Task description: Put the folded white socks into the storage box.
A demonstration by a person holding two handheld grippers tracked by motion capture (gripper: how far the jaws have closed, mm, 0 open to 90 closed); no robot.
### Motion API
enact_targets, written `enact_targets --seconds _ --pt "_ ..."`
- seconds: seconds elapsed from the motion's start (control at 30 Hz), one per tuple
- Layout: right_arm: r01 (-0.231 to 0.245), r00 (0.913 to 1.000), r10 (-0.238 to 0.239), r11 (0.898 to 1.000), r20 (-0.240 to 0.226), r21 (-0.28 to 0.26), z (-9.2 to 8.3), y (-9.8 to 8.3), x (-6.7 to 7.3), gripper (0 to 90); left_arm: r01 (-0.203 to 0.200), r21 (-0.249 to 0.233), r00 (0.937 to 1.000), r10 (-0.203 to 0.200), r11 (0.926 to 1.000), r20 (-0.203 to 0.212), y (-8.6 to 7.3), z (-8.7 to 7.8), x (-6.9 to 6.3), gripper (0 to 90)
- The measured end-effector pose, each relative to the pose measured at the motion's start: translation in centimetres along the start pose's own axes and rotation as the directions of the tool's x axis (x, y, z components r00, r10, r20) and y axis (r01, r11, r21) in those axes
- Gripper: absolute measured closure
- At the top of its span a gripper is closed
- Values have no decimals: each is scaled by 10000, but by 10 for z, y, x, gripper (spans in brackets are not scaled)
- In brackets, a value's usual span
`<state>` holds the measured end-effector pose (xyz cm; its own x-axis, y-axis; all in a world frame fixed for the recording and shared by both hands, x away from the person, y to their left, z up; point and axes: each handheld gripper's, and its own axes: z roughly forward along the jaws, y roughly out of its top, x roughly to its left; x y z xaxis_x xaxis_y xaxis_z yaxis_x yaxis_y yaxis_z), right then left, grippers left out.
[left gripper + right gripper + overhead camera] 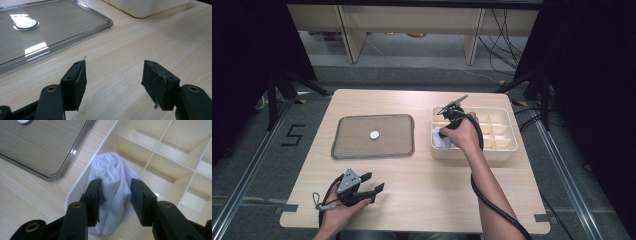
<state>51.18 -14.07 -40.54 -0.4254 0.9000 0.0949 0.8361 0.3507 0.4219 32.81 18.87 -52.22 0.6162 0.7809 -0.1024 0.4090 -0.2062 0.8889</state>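
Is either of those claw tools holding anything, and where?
The right gripper squeezes a rolled white sock around its middle, over the divided box. The left gripper holds nothing.

Rolled white ribbed cloth (112,192): soft, matt. Cream divided plastic box (160,152): smooth, slight sheen. Grey rectangular tray (62,32): glossy, reflective. Pale wood-grain tabletop (130,47): matt.

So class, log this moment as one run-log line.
right gripper: shut on white sock | place: organizer box corner | left gripper: open
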Motion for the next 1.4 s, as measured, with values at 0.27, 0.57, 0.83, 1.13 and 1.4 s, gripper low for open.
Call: enact_targets --seconds 0.27,0.57,0.83,1.13,1.4 --pt "559 9984 -555 9976 126 -398 5 -3 0 738 20 -67 10000 -19 10000 77 0 1 0 357" --pt "772 9967 -769 9969 249 -118 10 -4 13 758 17 -58 10000 -17 10000 75 0 1 0 357" --pt "761 9966 -764 9970 294 110 17 -5 15 763 -23 -58 10000 23 10000 51 0 1 0 356" --pt "169 9998 -166 9987 -56 489 22 -7 12 764 -52 1 10000 52 10000 76 0 1 0 355" --pt "174 9995 -158 9981 -269 599 24 -7 10 764 -44 26 9999 44 10000 91 0 1 -1 355"
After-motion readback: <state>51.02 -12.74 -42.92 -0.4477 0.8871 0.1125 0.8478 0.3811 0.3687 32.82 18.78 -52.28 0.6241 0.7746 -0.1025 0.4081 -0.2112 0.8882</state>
